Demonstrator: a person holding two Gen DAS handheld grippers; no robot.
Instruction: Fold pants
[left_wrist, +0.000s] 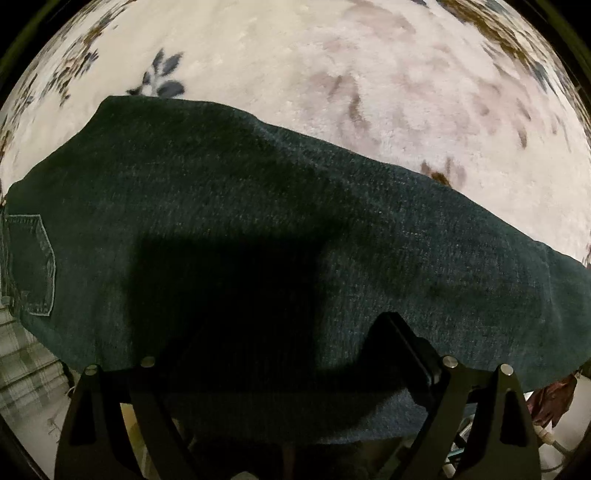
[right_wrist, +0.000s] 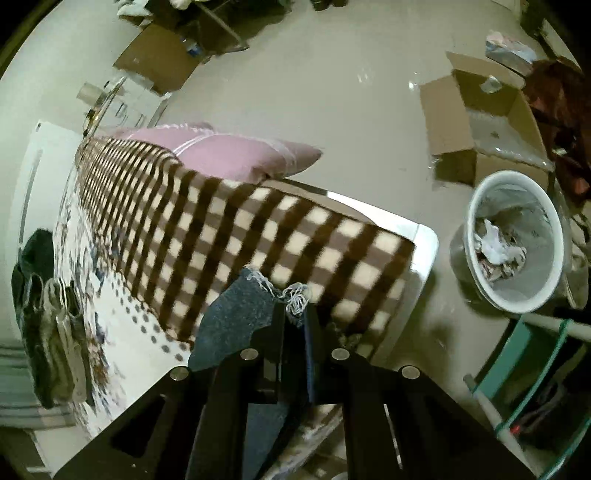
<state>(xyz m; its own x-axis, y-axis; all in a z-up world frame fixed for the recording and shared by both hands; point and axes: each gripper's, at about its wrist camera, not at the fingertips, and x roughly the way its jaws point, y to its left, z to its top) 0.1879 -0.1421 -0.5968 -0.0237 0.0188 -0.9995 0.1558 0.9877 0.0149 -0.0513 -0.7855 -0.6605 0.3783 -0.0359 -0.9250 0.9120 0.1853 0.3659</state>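
Dark blue denim pants (left_wrist: 258, 206) lie spread across a white floral fleece blanket (left_wrist: 295, 62), with a stitched back pocket (left_wrist: 31, 258) at the left edge. My left gripper (left_wrist: 280, 332) points down over the middle of the cloth with its jaws wide apart and nothing pinched. Only the right finger (left_wrist: 402, 343) shows clearly; the other is lost in shadow. In the right wrist view, my right gripper (right_wrist: 295, 314) is shut on the frayed hem (right_wrist: 297, 297) of a pant leg (right_wrist: 236, 314), and denim hangs between and beside the fingers.
A brown-and-cream checked blanket (right_wrist: 258, 229) and a pink pillow (right_wrist: 236, 155) lie on the bed. Past the bed's corner stand a white waste bin (right_wrist: 517, 240) and an open cardboard box (right_wrist: 480, 122) on the floor. A pile of clothes (right_wrist: 44, 295) sits at the left.
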